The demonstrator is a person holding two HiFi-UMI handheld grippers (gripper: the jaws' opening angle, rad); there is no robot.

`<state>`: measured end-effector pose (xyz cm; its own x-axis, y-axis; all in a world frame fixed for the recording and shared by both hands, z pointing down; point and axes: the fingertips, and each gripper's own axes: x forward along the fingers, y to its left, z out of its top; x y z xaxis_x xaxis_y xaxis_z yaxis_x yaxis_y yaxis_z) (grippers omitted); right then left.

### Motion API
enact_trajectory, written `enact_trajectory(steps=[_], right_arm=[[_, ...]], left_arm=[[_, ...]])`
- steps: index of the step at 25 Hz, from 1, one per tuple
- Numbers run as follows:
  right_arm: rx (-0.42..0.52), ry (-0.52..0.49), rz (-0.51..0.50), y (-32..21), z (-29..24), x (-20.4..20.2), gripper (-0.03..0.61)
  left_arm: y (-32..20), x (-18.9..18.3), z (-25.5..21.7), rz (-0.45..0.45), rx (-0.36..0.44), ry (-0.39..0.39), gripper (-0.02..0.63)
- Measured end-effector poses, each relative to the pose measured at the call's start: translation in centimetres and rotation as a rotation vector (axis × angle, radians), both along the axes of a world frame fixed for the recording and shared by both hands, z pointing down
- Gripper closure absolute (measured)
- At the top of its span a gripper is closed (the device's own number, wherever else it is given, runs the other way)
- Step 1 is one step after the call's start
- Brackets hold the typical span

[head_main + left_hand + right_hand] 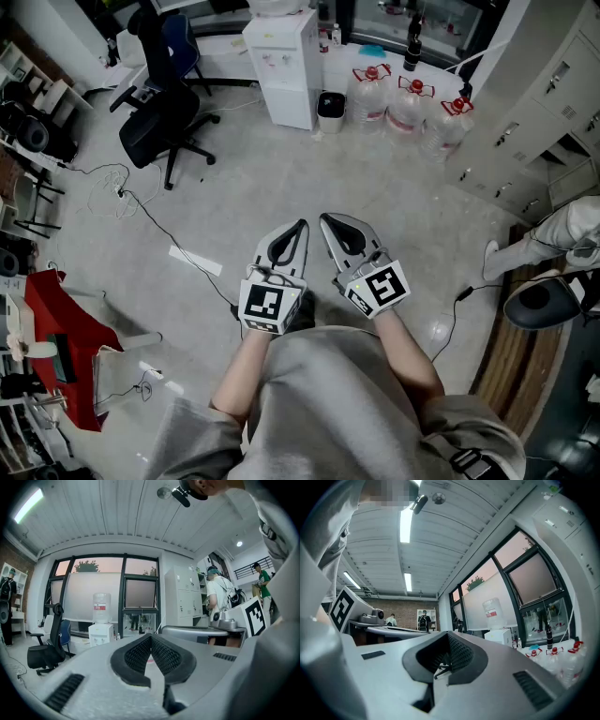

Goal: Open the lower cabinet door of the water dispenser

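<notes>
The white water dispenser [281,66] stands far across the floor by the window, its lower cabinet door [289,101] closed. It also shows small in the left gripper view as the dispenser [101,633] with a bottle on top, and in the right gripper view as the dispenser [502,635]. My left gripper [301,226] and right gripper [324,220] are held side by side close to my body, well short of the dispenser. Both are shut with nothing between the jaws. The left gripper [151,637] and right gripper [449,634] point about level toward the window wall.
A black office chair [166,120] stands left of the dispenser. A small bin [331,111] and several water jugs [405,108] sit to its right. Grey lockers [548,103] line the right side. A cable [155,225] trails across the floor. Another person's leg [530,246] is at right.
</notes>
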<state>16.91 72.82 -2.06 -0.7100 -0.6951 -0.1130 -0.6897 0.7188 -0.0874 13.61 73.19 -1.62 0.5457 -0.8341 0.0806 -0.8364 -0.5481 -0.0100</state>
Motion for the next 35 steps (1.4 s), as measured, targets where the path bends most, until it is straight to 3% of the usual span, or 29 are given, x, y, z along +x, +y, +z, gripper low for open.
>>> enact_trajectory(steps=[16, 35], right_arm=[[-0.009, -0.004, 0.018, -1.3, 0.5, -0.1, 0.569], [-0.078, 0.026, 0.121, -12.9, 2.5, -6.3, 0.568]], left_arm=[[-1.1, -0.5, 0.8, -0.003, -0.006, 0.007, 0.604], [-13.3, -7.7, 1.8, 0.071, -0.047, 0.045, 0.604]])
